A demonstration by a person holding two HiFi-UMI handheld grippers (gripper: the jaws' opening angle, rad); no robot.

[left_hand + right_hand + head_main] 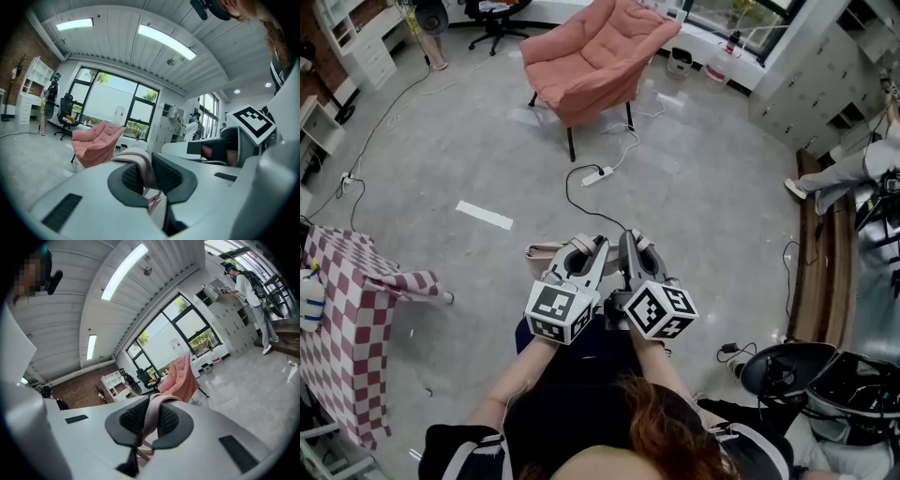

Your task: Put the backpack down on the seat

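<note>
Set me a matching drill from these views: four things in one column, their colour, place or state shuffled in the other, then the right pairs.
Things
1. armchair
2. power strip
3. checkered cloth
4. backpack strap

Descriptions
A. clamped in the left claw and the right claw
B. pink, far across the floor
C. red and white, at the head view's left edge
D. white, lying on the floor near the armchair

Pairs: 1-B, 2-D, 3-C, 4-A
</note>
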